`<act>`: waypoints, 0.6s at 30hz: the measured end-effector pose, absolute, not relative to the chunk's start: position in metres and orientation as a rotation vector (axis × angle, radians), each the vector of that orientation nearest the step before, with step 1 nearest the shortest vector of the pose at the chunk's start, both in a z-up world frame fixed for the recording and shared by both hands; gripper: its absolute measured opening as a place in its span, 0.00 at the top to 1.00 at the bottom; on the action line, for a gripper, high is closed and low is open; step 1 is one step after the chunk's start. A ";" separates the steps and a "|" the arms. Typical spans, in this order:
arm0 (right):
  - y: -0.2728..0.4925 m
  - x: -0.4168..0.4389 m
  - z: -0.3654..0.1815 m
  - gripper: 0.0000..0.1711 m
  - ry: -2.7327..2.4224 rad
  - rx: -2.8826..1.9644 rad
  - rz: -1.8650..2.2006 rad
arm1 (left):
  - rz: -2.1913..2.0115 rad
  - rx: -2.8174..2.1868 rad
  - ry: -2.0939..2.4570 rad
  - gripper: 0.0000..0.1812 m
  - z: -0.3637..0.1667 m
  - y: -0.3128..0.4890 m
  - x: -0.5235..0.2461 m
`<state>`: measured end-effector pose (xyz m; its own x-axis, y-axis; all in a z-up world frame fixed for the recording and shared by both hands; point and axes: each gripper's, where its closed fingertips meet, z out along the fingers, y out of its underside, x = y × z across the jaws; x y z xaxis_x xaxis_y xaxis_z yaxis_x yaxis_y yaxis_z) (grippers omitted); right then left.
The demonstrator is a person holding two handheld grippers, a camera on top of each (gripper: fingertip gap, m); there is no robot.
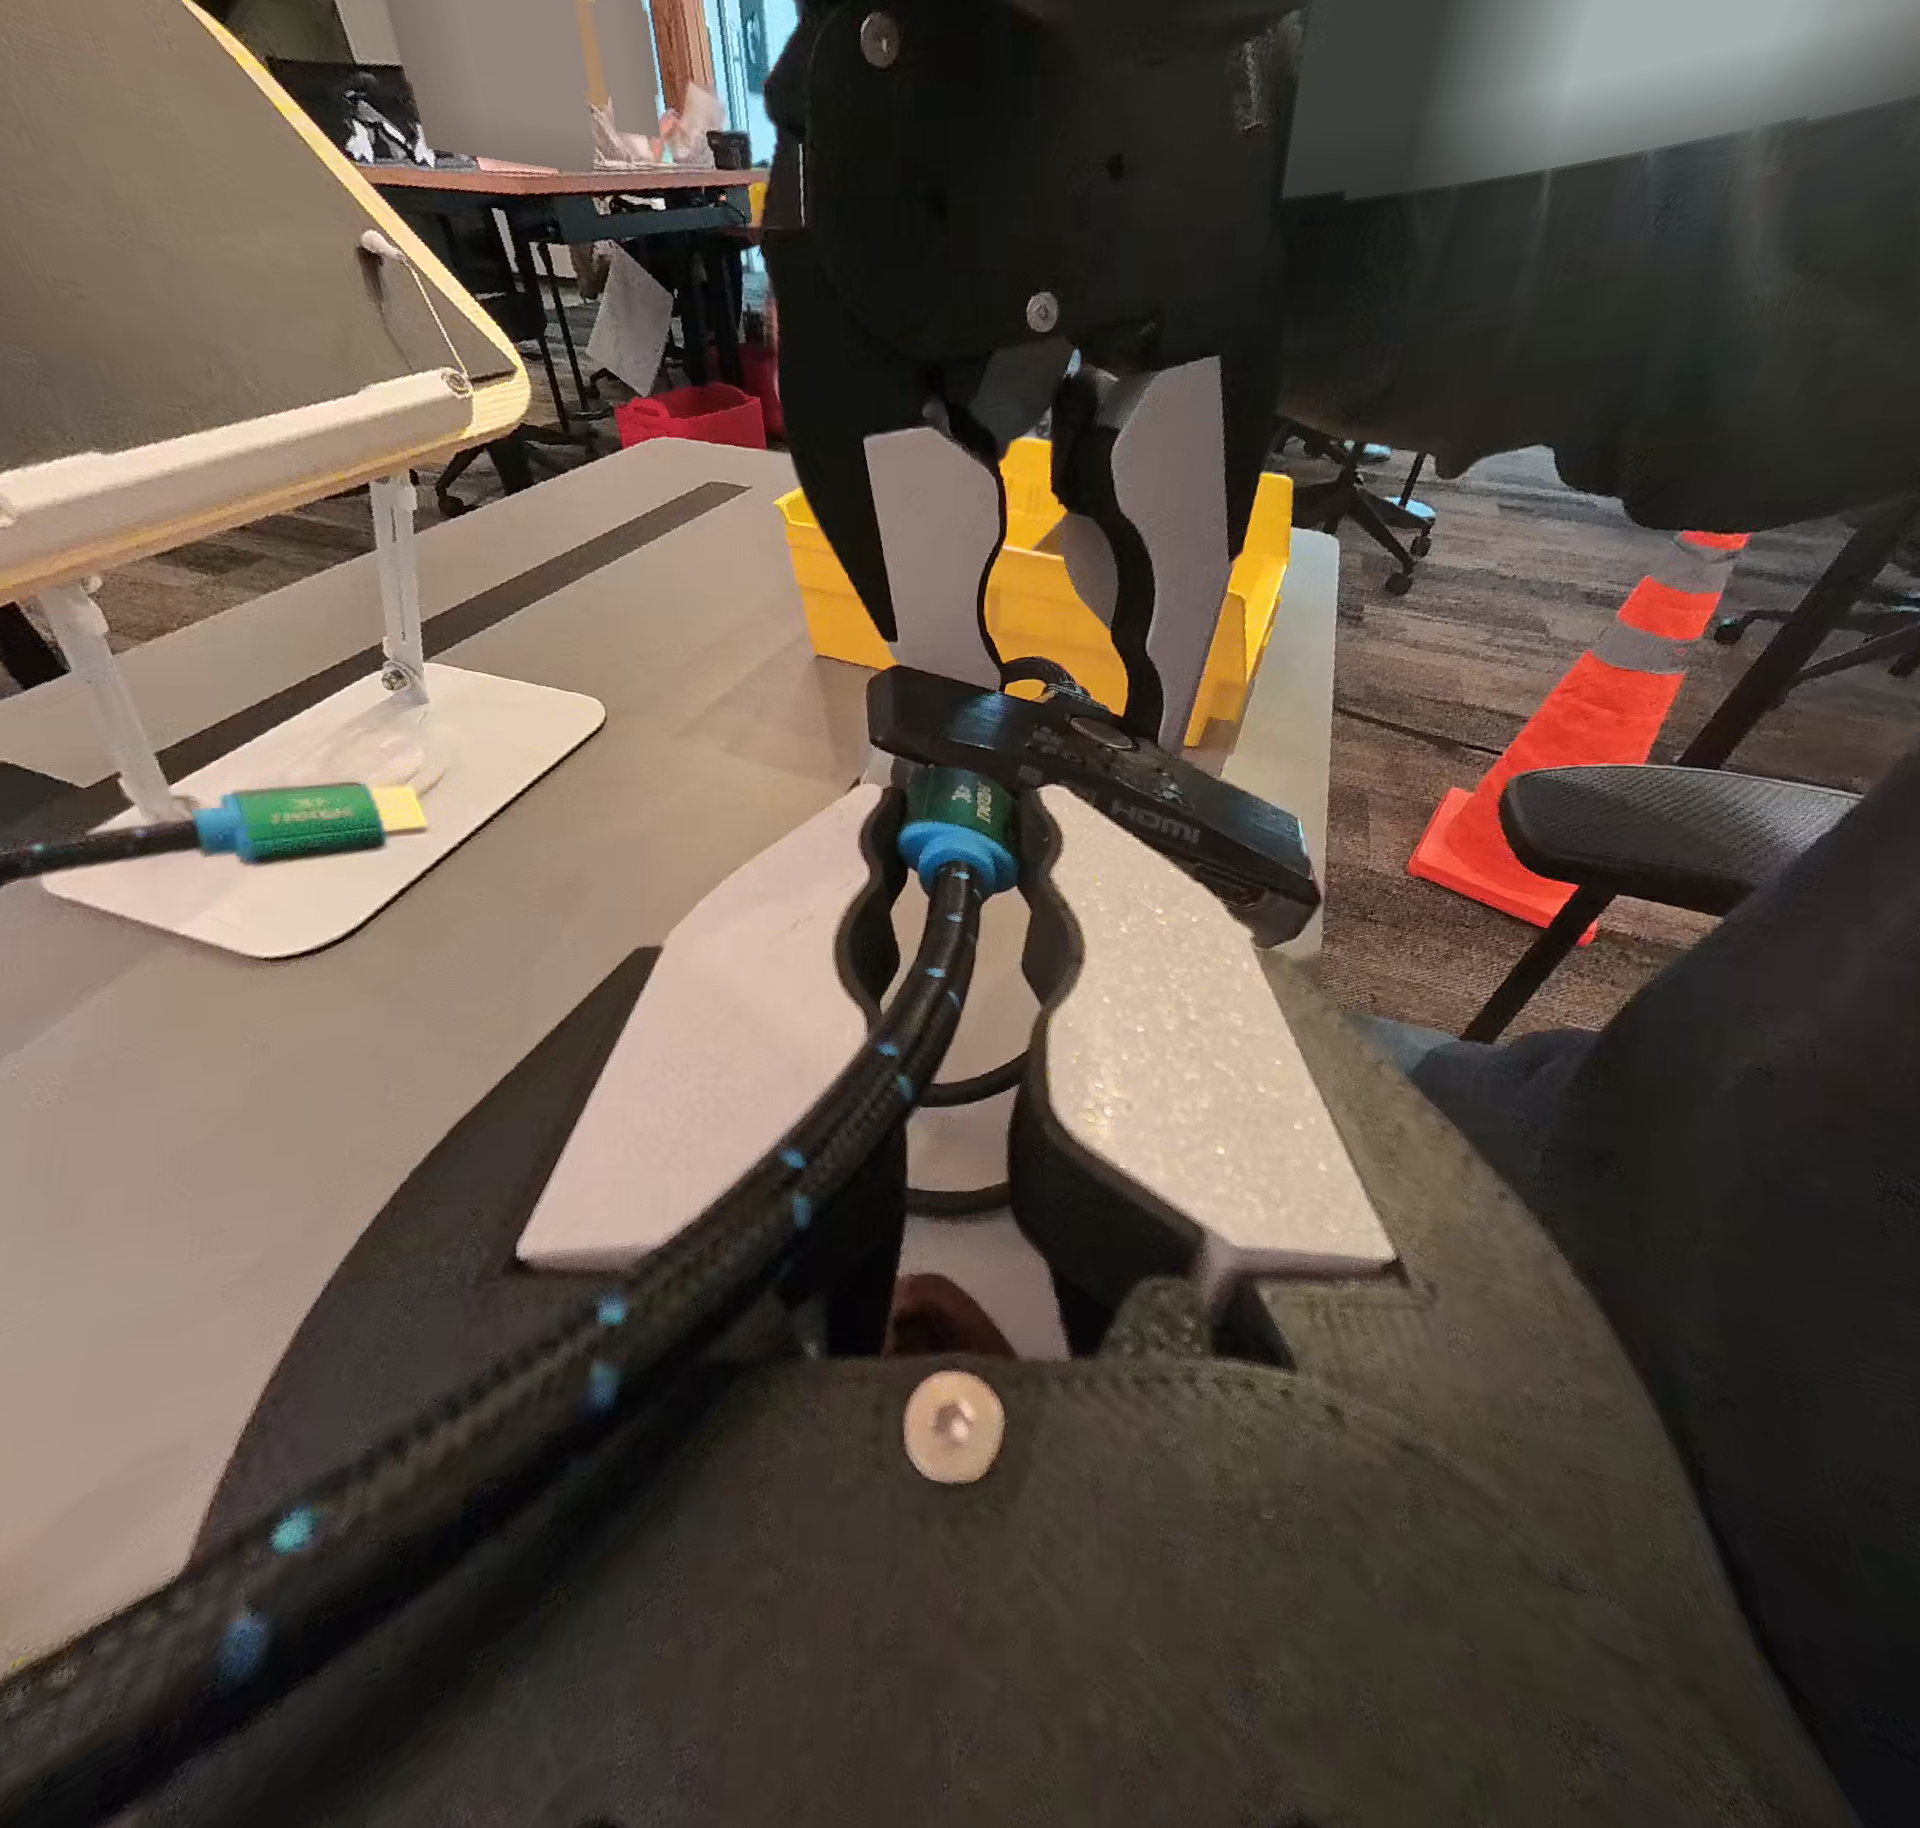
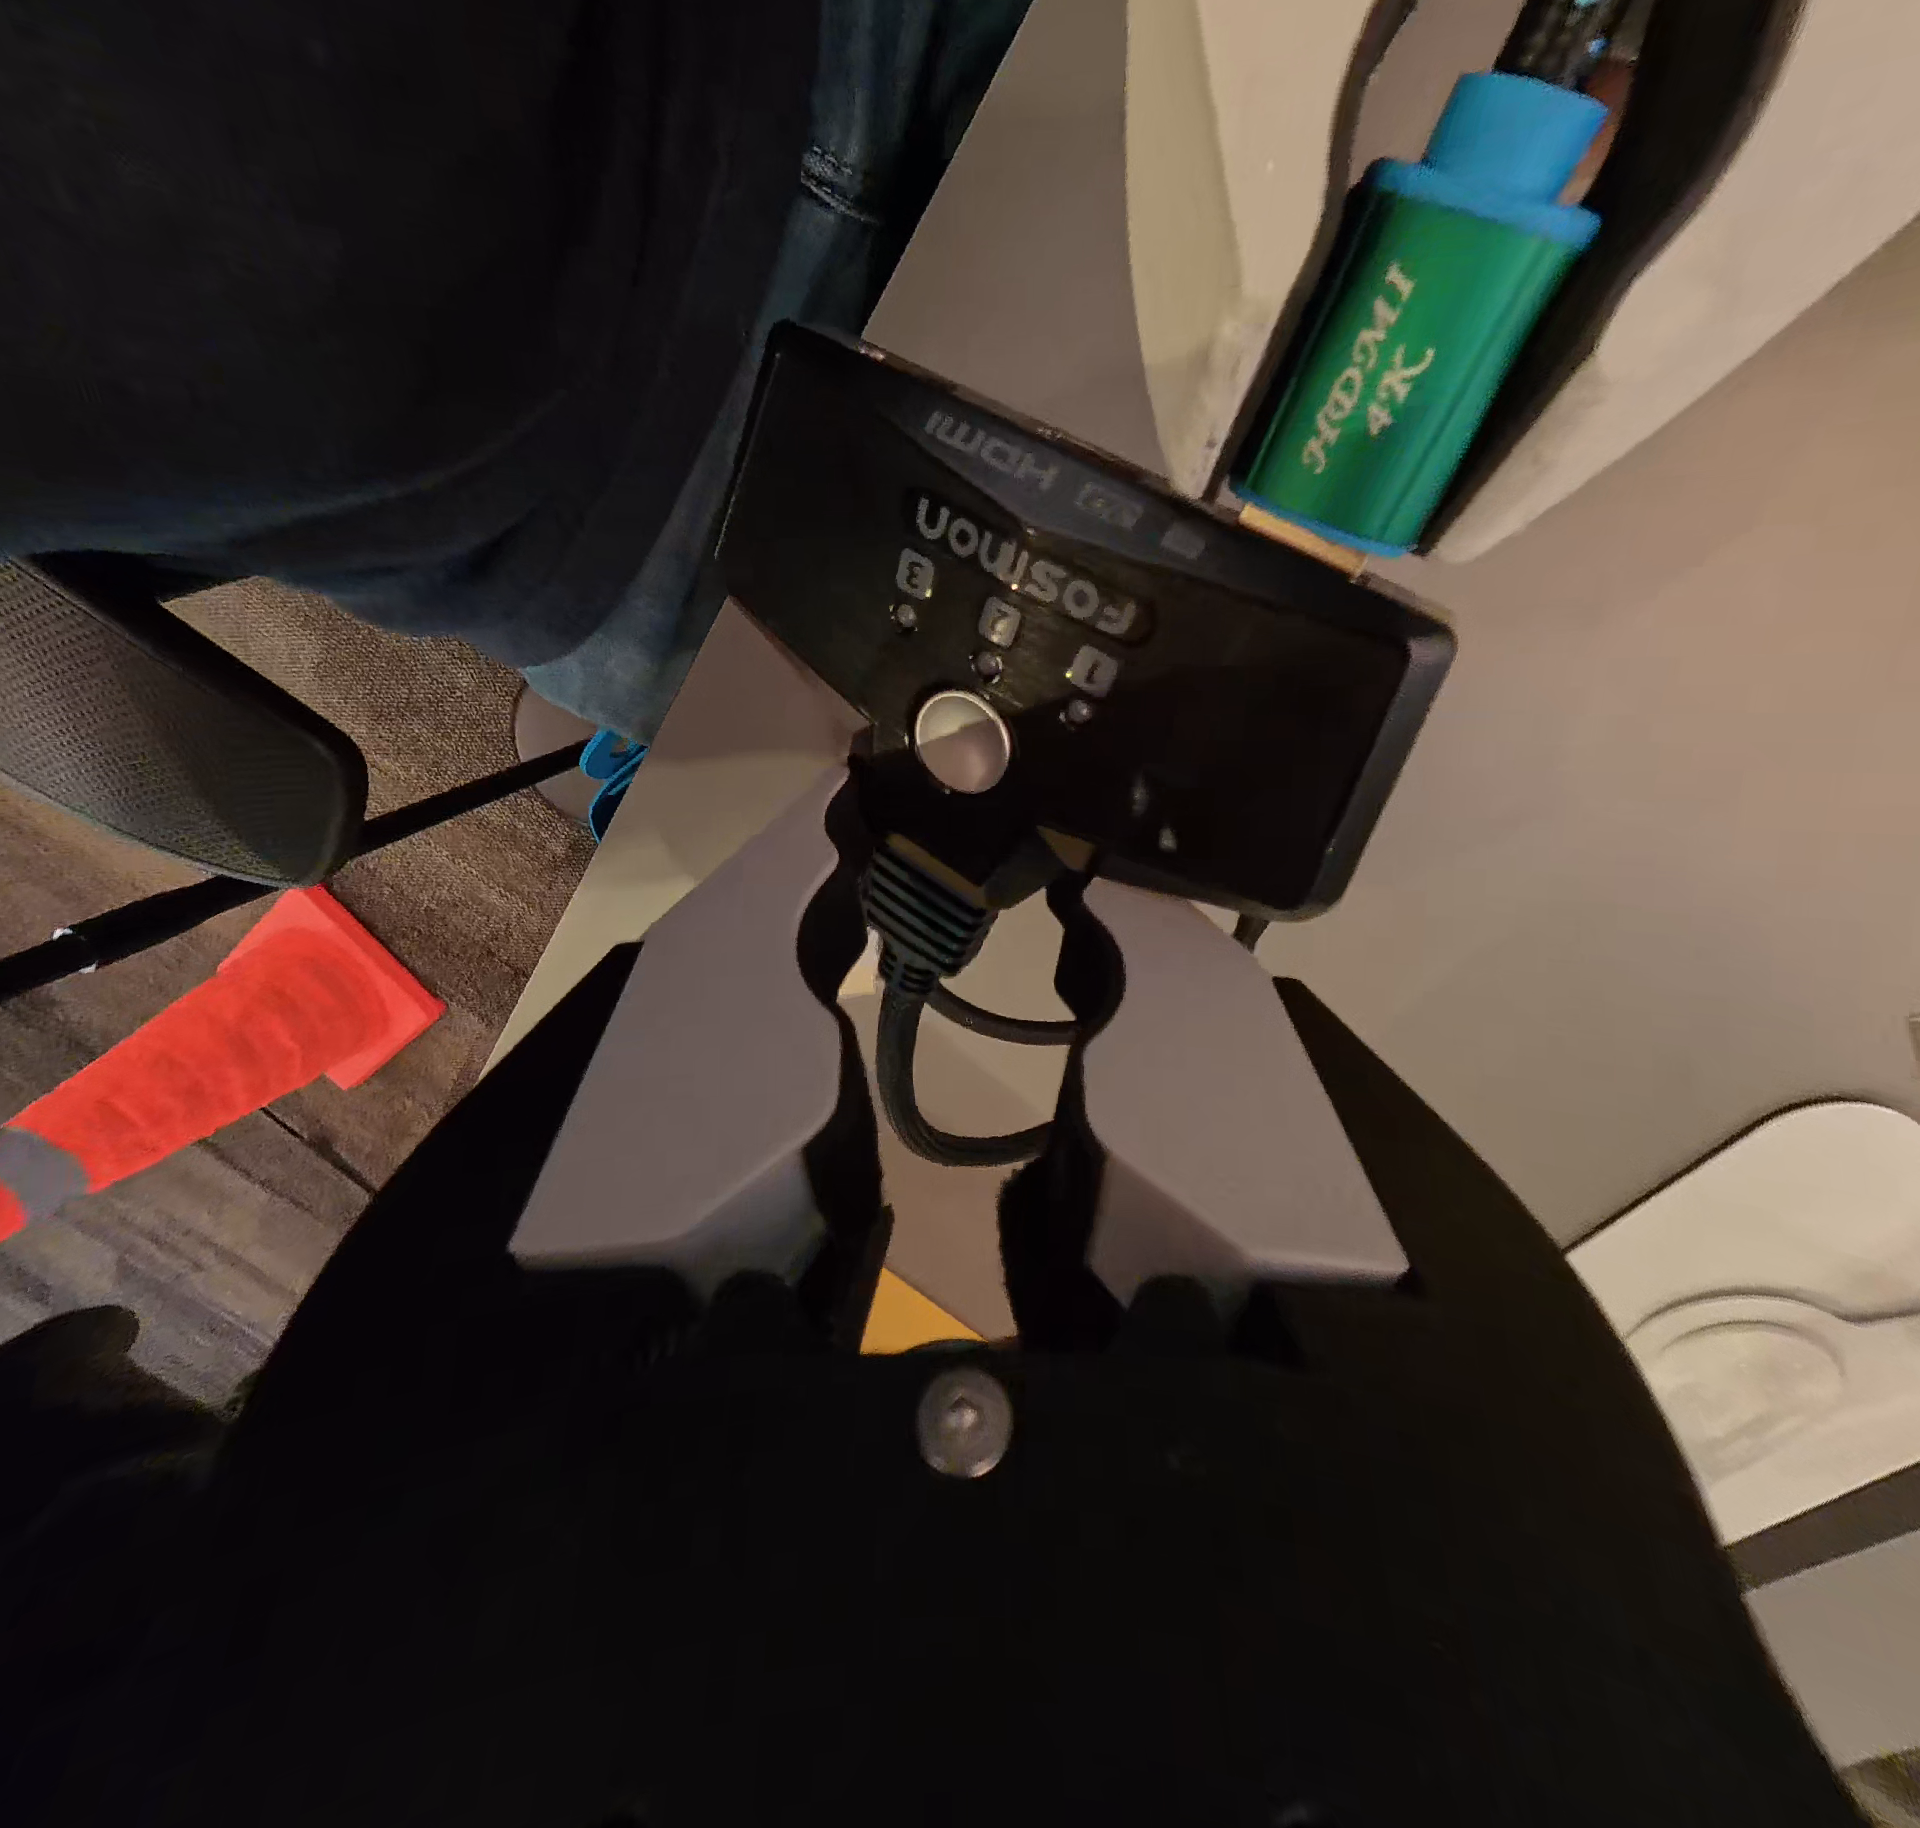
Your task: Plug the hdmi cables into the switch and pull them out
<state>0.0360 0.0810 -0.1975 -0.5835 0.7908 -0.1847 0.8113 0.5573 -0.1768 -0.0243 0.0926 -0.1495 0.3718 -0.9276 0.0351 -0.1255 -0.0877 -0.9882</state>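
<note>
A black HDMI switch (image 1: 1143,791) with numbered lights and a round button hangs in the air over the table's edge. My right gripper (image 1: 1039,682) comes down from above and is shut on the switch's tail end, where its thin black lead leaves it (image 2: 951,822). My left gripper (image 1: 961,807) is shut on a green HDMI plug (image 1: 961,799) with a blue collar and a braided black cable. In the right wrist view the plug (image 2: 1413,355) meets a port on the switch (image 2: 1081,656), with a short strip of its gold tip showing. A second green plug (image 1: 312,820) lies loose.
The loose plug rests on the white base of a laptop stand (image 1: 468,729) on the grey table (image 1: 623,583). A yellow bin (image 1: 1039,573) stands at the table's far edge. An orange cone (image 1: 1590,718), a chair armrest (image 1: 1662,822) and a red bin (image 1: 696,417) are off the table. There is about 8 centimetres between the tips of the two grippers.
</note>
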 end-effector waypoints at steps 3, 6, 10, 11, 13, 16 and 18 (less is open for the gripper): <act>0.085 0.033 -0.196 0.82 2.704 1.439 -0.411 | -0.893 -1.507 0.964 0.89 -0.149 0.096 -0.026; 0.086 0.025 -0.185 0.82 2.755 1.516 -0.555 | -0.896 -1.480 0.941 0.89 -0.138 0.097 -0.031; 0.090 0.022 -0.184 0.81 2.785 1.610 -0.609 | -0.863 -1.482 0.940 0.89 -0.135 0.100 -0.032; 0.090 0.023 -0.187 0.81 2.786 1.617 -0.591 | -0.875 -1.491 0.940 0.89 -0.137 0.099 -0.031; 0.090 0.023 -0.190 0.80 2.803 1.637 -0.554 | -0.891 -1.492 0.929 0.89 -0.137 0.098 -0.029; 0.092 0.021 -0.191 0.81 2.811 1.686 -0.577 | -0.877 -1.490 0.919 0.89 -0.135 0.099 -0.029; 0.093 0.018 -0.191 0.80 2.831 1.724 -0.594 | -0.887 -1.489 0.906 0.90 -0.133 0.100 -0.030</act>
<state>0.0179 0.0930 -0.1915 -0.4570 0.8894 0.0103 0.8103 0.4211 -0.4075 -0.0302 0.0998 -0.1327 0.4219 -0.9055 0.0460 -0.0643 -0.0805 -0.9947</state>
